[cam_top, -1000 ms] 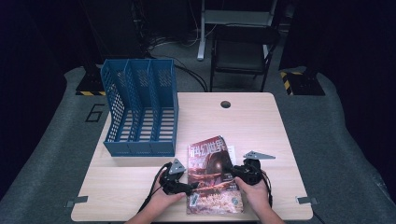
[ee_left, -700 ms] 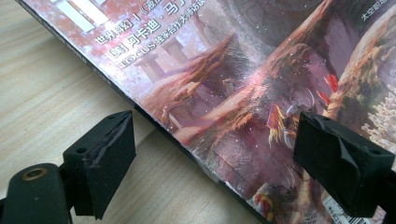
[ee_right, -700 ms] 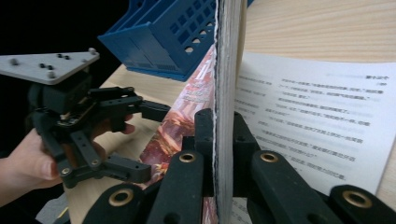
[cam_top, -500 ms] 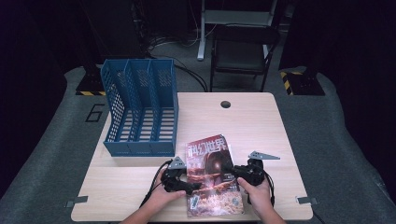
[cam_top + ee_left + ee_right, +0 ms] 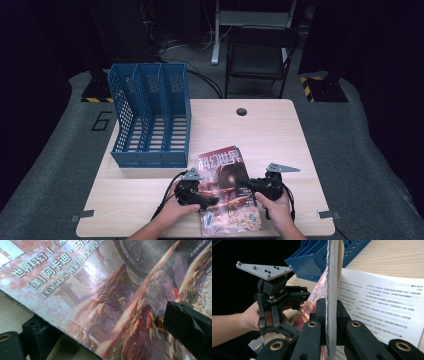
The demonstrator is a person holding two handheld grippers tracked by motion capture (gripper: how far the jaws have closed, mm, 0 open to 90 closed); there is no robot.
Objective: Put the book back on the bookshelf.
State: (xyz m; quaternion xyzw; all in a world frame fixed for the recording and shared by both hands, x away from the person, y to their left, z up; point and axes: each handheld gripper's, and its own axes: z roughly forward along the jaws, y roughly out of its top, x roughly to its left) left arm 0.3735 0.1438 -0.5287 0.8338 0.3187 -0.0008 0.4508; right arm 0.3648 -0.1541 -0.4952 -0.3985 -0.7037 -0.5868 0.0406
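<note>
Magazine (image 5: 227, 190) edge pinched in right claw (image 5: 328, 315); left claw (image 5: 207, 200) wide, jaws just opened astride it.

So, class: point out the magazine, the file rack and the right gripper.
magazine (image 5: 225, 187): high view, middle of cover.
file rack (image 5: 150, 159): high view, front wall.
right gripper (image 5: 331, 315): right gripper view, between the jaws gripping pages.

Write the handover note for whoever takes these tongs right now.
Right tongs: shut on the magazine's right edge, some pages lifted.
Left tongs: jaws have just been opening, astride the magazine's left edge, pads off the cover.
Magazine: at the table's near edge, cover up.
Blue file rack: back left, its three slots empty.
Done: right-hand grip taken.
Left: probably lift the magazine and slot it into the rack.
</note>
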